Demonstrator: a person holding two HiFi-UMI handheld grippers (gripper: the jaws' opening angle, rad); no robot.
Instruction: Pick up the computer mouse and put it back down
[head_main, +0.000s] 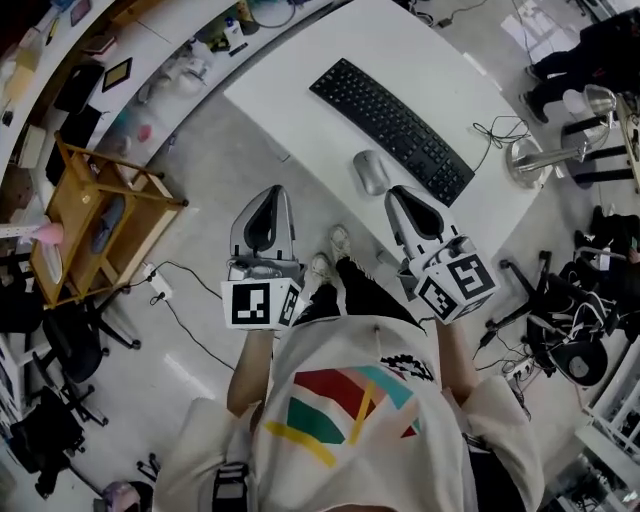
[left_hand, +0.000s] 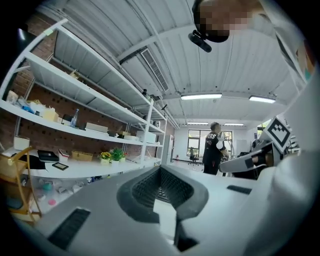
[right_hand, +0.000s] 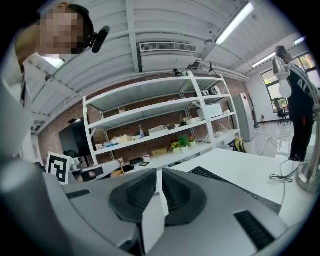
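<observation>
White desk (head_main: 420, 50), mouse (head_main: 371, 172) beside keyboard (head_main: 392, 130) — left tongs (head_main: 276, 189) and right tongs (head_main: 396, 190) both pressed together, empty

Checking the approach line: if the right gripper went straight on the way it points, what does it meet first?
Likely the mouse, just ahead of the shut right gripper. Its line skims the mouse's right edge, so it could instead reach the keyboard behind. Height unclear.

Left gripper (head_main: 272, 192), right gripper (head_main: 398, 193): jaws together (both empty).
</observation>
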